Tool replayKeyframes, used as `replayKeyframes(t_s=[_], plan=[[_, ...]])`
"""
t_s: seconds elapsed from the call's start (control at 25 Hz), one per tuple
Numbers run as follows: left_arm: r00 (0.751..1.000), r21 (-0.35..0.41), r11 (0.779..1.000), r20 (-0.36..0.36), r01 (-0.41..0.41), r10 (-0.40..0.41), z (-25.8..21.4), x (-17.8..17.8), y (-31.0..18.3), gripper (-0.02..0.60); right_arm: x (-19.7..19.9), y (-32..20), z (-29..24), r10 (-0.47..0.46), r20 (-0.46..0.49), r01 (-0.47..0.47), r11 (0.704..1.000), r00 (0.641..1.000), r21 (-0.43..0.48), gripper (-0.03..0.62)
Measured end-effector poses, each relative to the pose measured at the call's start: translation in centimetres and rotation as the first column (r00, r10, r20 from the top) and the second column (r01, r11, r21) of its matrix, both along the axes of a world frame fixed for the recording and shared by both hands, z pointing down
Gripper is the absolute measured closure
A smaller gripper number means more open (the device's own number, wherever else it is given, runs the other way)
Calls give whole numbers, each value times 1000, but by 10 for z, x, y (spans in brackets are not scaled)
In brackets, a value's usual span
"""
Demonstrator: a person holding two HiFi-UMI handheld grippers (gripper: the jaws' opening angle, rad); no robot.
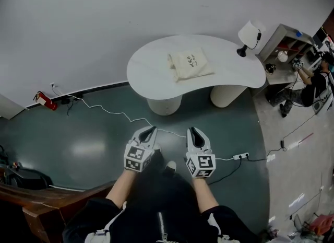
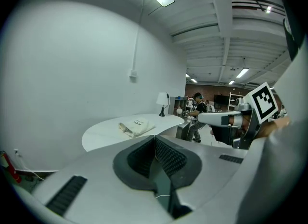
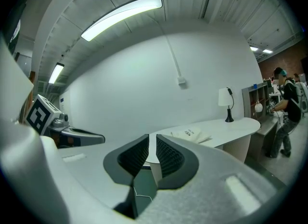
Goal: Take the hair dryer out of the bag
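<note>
A cream cloth bag (image 1: 190,63) lies flat on the white kidney-shaped table (image 1: 151,74), far ahead of both grippers. No hair dryer shows. The same bag (image 2: 137,126) appears in the left gripper view and, smaller, the bag (image 3: 191,134) in the right gripper view. My left gripper (image 1: 151,128) hangs over the dark floor with its jaws shut and empty; its tips (image 2: 154,138) meet. Beside it, my right gripper (image 1: 193,130) keeps a narrow gap (image 3: 152,138) between its pads, with nothing in it.
A white lamp (image 1: 249,35) stands at the table's right end, next to a shelf unit (image 1: 289,43) and a person (image 1: 313,85). A white cable (image 1: 115,112) and a power strip (image 1: 241,156) lie on the floor. A wooden bench (image 1: 31,195) is at lower left.
</note>
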State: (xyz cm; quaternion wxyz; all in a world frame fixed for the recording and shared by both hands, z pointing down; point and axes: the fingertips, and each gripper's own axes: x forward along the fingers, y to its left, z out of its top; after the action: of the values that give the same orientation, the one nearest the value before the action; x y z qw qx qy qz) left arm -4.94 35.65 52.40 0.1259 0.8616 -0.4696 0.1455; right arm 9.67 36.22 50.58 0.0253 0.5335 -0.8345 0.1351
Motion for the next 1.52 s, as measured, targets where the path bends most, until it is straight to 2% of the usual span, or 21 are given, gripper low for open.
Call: replayKeyframes(t_s=[0.36,1.12,1.52], plan=[[1000,3,1000,-1,-24,24,10,-3,-52,569,-10,-47,6,3,-25,-3,1000,1000,-10,559],[992,-16,993,-26,-120,120,21,-33,-229,569,-51,-214,4,47,-97,-50,998,994,-26,559],[983,-37,983,-42,-179,178,27,-33,-275,569,-58,-252,9,99,-88,-104,993,991,-52,559]])
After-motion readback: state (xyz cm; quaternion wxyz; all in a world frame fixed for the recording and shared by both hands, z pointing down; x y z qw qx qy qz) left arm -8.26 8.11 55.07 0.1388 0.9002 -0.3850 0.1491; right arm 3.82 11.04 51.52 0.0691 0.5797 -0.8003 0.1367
